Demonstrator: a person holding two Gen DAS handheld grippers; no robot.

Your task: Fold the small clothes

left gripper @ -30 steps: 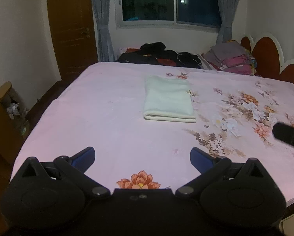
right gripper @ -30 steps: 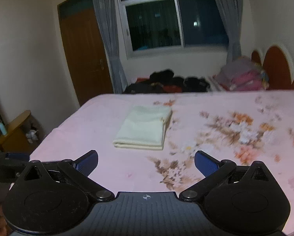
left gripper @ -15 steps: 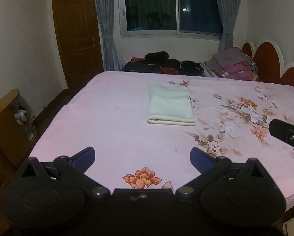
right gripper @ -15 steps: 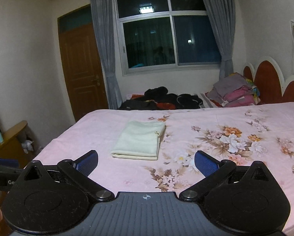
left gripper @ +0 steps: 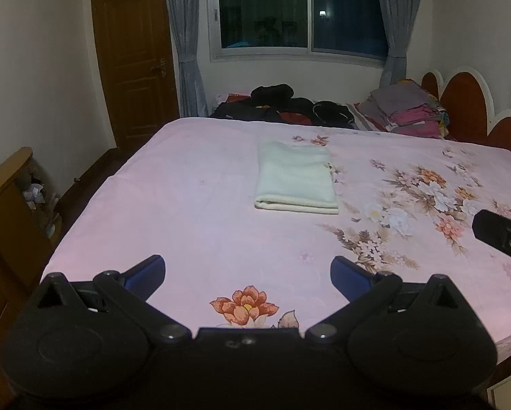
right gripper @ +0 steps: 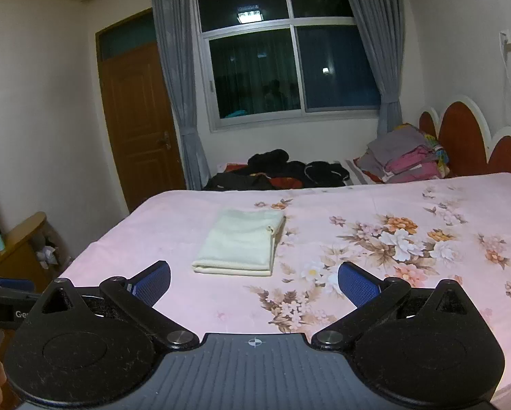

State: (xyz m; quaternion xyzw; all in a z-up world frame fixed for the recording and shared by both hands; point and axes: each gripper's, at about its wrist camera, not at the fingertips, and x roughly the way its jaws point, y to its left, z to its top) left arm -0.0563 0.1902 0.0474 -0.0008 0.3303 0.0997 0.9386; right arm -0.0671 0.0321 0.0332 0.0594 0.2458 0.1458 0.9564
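— Grippers first: how many, and how do they stand?
— Two. Left gripper [left gripper: 247, 266] has its blue pads spread wide, nothing between them; right gripper [right gripper: 254, 275] likewise, over the near edge of the bed [left gripper: 187, 205].
— Larger items, counted?
— One bed with a pink floral sheet, one wooden door [right gripper: 136, 119], one window [right gripper: 289, 68] with two grey curtains.
— The task's thing?
— One folded pale garment [left gripper: 295, 177], lying flat mid-bed, ahead of both grippers and well apart from them.
— Others around?
— One dark clothes heap [left gripper: 282, 106] and one folded stack [left gripper: 409, 109] at the far edge.
— Any writing?
— "Ge", cut off, on the black part at the right view's left edge.
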